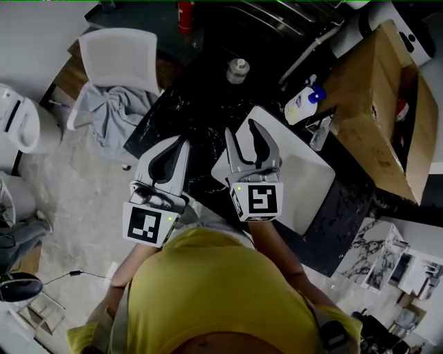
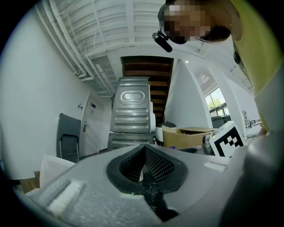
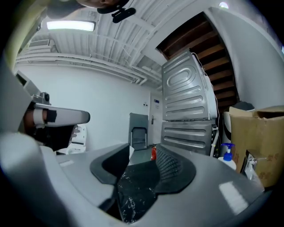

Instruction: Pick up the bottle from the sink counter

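A white pump bottle (image 1: pixel 302 104) with a blue pump head lies tilted on the black marble counter (image 1: pixel 201 131), next to a cardboard box. In the right gripper view the pump bottle (image 3: pixel 227 157) shows at the far right. A small clear bottle with a pale cap (image 1: pixel 237 70) stands farther back on the counter. My right gripper (image 1: pixel 242 128) (image 3: pixel 142 153) hovers open over the counter's near part, short of both bottles, with nothing between its fingers. To its left, my left gripper (image 1: pixel 184 142) (image 2: pixel 143 150) points the same way with its jaws together and empty.
A white rectangular basin or board (image 1: pixel 304 173) lies on the counter at the right of the right gripper. A cardboard box (image 1: pixel 377 104) stands at the right. At the left, a white chair (image 1: pixel 118 62) carries a grey cloth. A red fire extinguisher (image 1: pixel 185 15) stands at the back.
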Available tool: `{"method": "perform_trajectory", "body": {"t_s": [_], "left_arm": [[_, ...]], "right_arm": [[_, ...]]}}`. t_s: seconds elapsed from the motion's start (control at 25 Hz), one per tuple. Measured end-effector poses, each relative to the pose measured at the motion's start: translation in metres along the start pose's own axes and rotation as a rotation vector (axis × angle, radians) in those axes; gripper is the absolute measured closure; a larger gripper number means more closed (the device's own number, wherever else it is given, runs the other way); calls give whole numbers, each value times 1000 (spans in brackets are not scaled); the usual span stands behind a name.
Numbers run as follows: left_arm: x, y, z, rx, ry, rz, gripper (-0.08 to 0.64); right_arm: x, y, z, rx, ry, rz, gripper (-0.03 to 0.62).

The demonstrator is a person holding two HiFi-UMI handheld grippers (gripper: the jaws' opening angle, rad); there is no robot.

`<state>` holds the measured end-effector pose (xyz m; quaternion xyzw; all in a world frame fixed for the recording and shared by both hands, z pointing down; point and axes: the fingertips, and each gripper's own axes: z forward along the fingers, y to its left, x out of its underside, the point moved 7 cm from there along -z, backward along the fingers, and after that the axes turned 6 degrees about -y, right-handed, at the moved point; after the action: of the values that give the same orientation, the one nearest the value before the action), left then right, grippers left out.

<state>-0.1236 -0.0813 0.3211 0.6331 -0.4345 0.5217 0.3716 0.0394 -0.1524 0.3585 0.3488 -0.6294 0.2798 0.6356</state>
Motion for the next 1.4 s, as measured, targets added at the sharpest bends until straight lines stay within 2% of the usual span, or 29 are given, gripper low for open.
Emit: {"method": "perform_trajectory", "body": {"t_s": [0.28,0.72,1.08,1.4], "left_arm": [[10,18,28,28,20,-6,554],[34,52,71,125,56,-21,554],[56,68,107,160,62,-36,554],[84,74,126,179,113,-44,554]], "right_arm": [[8,-12,32,21,14,-2,405],[31,-25,84,83,61,-37,396],[69,-45,114,124,118,1,377],[103,-61,138,155,159,43,345]]}}
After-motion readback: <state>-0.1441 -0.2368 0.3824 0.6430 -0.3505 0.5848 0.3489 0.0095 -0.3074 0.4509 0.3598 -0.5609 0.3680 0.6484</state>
